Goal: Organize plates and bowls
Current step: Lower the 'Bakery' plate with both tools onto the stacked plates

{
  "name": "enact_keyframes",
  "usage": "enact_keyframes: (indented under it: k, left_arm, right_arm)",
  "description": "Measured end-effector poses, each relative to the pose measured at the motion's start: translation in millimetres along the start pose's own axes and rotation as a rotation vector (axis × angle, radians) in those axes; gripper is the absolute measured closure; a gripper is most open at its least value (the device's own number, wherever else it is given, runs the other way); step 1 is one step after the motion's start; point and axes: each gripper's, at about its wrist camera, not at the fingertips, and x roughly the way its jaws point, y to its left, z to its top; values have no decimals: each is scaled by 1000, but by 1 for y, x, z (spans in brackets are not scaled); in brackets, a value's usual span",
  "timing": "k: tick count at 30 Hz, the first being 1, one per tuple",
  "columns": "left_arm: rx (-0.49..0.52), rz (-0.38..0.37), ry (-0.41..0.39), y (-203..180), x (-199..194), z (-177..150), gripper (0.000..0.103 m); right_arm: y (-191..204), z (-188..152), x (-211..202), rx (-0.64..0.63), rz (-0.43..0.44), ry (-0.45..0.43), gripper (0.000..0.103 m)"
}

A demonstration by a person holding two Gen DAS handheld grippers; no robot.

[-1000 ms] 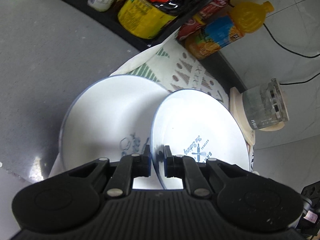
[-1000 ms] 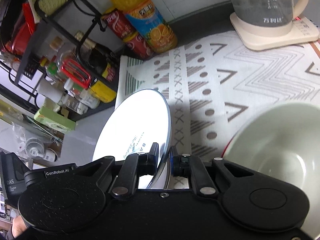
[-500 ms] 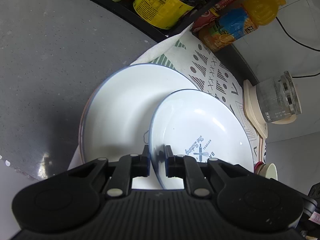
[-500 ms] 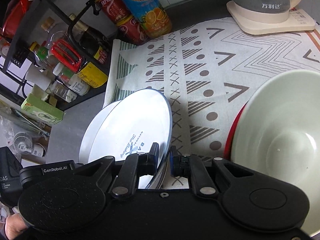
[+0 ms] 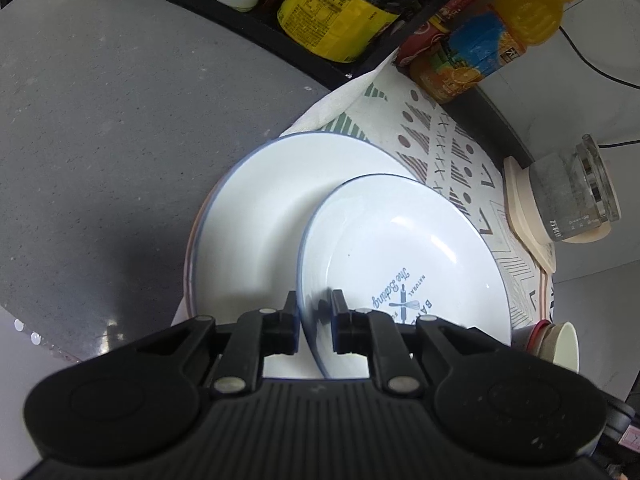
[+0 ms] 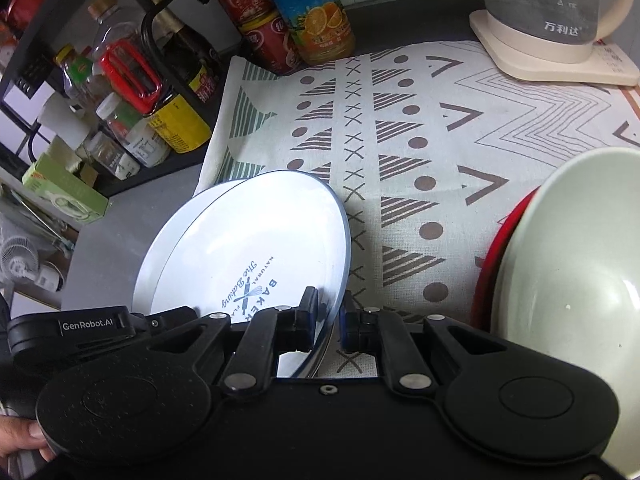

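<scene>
Pinching opposite rims of one printed plate (image 5: 404, 256), each hand-held gripper (image 5: 315, 312) stands nearly closed.

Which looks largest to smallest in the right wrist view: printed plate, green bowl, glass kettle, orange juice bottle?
1. Green bowl, though nearness and cropping inflate it.
2. Printed plate.
3. Glass kettle, cropped.
4. Orange juice bottle, cropped; close to the kettle, so unsure.

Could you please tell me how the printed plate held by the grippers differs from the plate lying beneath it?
The printed plate carries blue lettering with a whisk and rolling pin, while the lower plate shows a plain white face. The printed plate looks smaller; the lower plate spreads wider. The printed plate is tilted, its rim between the left gripper and right gripper; the lower plate lies flat. Both are white with thin blue rims.
</scene>
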Motion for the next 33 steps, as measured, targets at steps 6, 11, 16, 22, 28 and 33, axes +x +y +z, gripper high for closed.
enact_keyframes:
  k: [6, 11, 16, 22, 28, 33]
  left_arm:
    - [14, 25, 6, -1, 3, -3, 88]
    - [5, 37, 14, 3, 4, -3, 87]
    - [27, 47, 18, 4, 4, -2, 87]
    - [44, 66, 11, 5, 3, -3, 87]
    - [62, 86, 11, 10, 0, 1, 89]
    - [51, 105, 19, 13, -10, 7, 88]
  right_arm:
    - [4, -4, 5, -20, -14, -2, 91]
    - [5, -6, 8, -31, -14, 4, 90]
    - [9, -5, 12, -40, -28, 9, 89]
    - [8, -6, 15, -37, -23, 15, 87]
    - [6, -10, 22, -14, -7, 31, 85]
    - [2, -12, 25, 37, 8, 45, 83]
